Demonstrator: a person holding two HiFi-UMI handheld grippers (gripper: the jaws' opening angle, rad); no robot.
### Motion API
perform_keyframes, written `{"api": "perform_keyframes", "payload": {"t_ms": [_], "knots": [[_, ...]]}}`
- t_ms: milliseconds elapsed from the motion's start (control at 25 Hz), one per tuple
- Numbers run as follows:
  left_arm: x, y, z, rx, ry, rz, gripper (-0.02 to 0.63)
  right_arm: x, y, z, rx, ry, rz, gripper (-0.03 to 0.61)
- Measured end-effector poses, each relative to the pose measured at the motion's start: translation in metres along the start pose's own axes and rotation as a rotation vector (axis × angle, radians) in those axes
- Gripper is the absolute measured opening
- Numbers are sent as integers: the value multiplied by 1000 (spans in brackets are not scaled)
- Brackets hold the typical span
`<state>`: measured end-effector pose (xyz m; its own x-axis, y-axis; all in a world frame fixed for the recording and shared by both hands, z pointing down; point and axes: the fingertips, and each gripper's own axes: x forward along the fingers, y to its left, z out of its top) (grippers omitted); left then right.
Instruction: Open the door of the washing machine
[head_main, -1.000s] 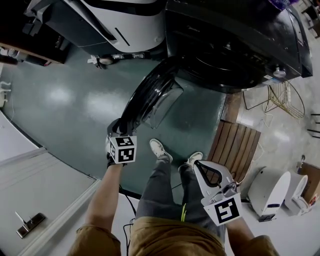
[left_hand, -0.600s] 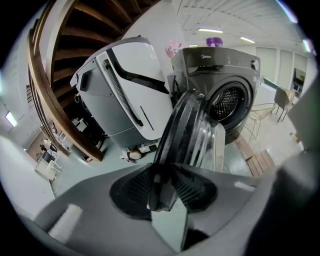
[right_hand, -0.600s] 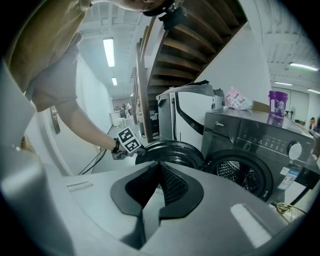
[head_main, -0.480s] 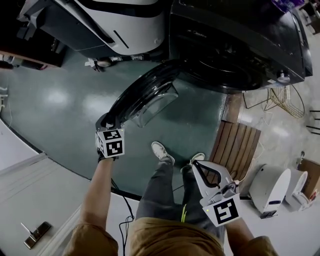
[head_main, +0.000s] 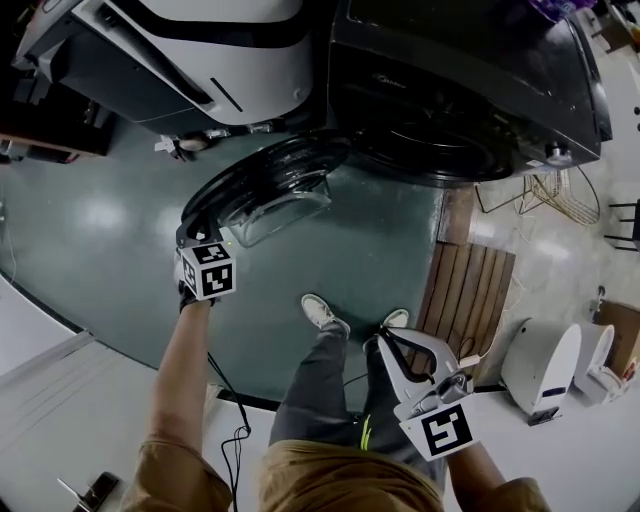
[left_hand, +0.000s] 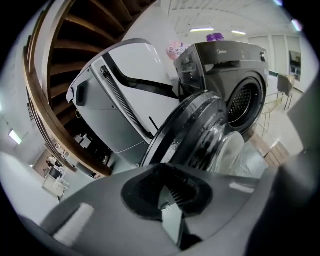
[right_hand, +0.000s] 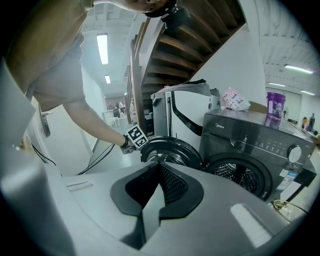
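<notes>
The dark washing machine (head_main: 470, 80) stands at the top right, and its drum opening (head_main: 430, 140) is uncovered. Its round door (head_main: 265, 185) is swung wide open to the left, with the glass bowl facing me. My left gripper (head_main: 190, 235) is at the door's outer rim. In the left gripper view the door (left_hand: 200, 135) lies just beyond the left gripper (left_hand: 167, 210), whose jaws have just closed and hold nothing. My right gripper (head_main: 383, 340) hangs shut and empty by my legs, pointing at the machine (right_hand: 250, 140) from a distance.
A white appliance (head_main: 200, 50) stands left of the machine, close behind the open door. A wooden slat board (head_main: 470, 290) lies on the floor at right, with a wire basket (head_main: 560, 190) and white devices (head_main: 545, 365) beyond. My shoes (head_main: 320, 310) stand on the green floor.
The door has swung further open to the left. My left gripper went left with its rim. The right gripper drifted only a little.
</notes>
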<state>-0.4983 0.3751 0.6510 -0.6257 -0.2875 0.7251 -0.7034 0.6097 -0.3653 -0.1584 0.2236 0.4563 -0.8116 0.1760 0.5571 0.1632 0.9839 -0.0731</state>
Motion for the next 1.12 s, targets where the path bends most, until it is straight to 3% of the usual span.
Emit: {"api": "perform_keyframes", "payload": {"t_ms": [400, 720, 1120], "knots": [[47, 23, 46, 45, -62, -5, 59, 13, 5, 0, 46, 29, -47, 6], [64, 34, 65, -80, -57, -11, 60, 5, -2, -2, 100, 24, -110, 6], [66, 37, 59, -153, -1, -6, 60, -12, -12, -5, 109, 23, -158, 6]]}}
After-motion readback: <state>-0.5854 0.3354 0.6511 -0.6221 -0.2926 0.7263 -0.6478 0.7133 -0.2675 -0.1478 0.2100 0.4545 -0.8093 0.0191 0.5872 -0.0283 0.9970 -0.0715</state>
